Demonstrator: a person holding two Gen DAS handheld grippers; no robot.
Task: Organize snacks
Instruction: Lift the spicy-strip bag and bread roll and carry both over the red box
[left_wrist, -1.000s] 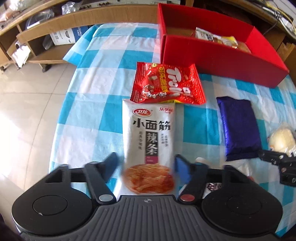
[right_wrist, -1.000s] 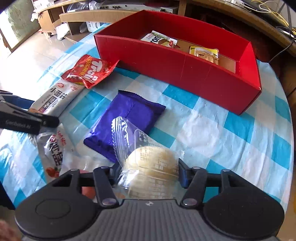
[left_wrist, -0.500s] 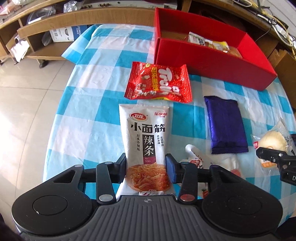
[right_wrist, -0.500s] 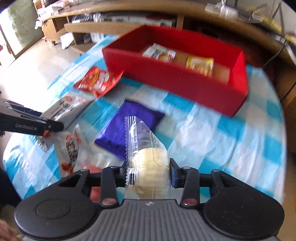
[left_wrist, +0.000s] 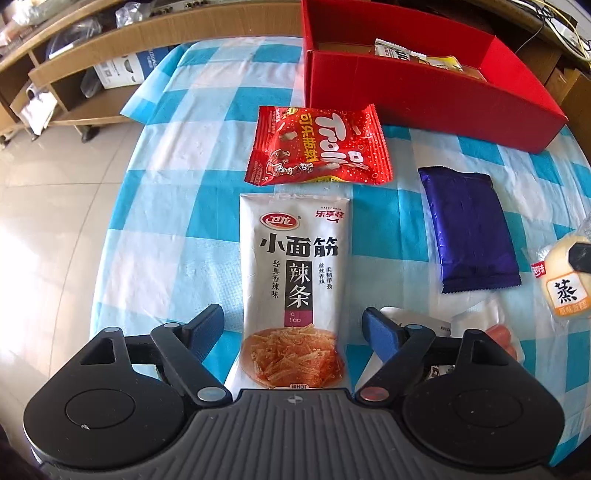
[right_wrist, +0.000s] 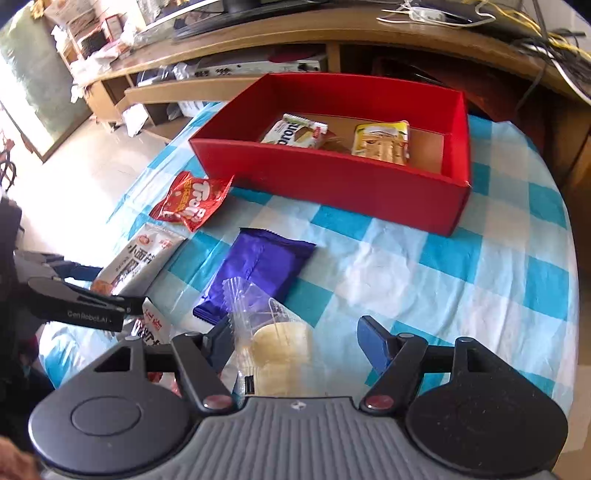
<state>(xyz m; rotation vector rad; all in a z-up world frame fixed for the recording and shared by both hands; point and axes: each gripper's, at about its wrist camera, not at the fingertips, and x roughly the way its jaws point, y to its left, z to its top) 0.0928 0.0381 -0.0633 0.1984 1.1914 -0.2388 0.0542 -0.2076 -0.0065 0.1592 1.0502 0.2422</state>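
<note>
My left gripper (left_wrist: 293, 328) is open, its fingers standing apart on either side of a white latiao packet (left_wrist: 293, 280) that lies on the checked tablecloth. My right gripper (right_wrist: 295, 343) is open; a clear-wrapped pale steamed cake (right_wrist: 277, 350) sits between its fingers, leaning against the left finger (right_wrist: 221, 339). The cake also shows at the right edge of the left wrist view (left_wrist: 565, 280). The red box (right_wrist: 332, 177) stands at the table's far side with two snack packs inside (right_wrist: 382, 142).
A red Trolli bag (left_wrist: 317, 147) lies beyond the latiao packet. A purple packet (left_wrist: 469, 229) lies to its right. Another white-and-red packet (right_wrist: 155, 325) lies near the front edge. Wooden shelves (left_wrist: 74, 66) stand behind the table, tiled floor to the left.
Both grippers have opened: the left let go of the latiao packet, the right loosened from the cake. The right gripper has risen and sees further into the box.
</note>
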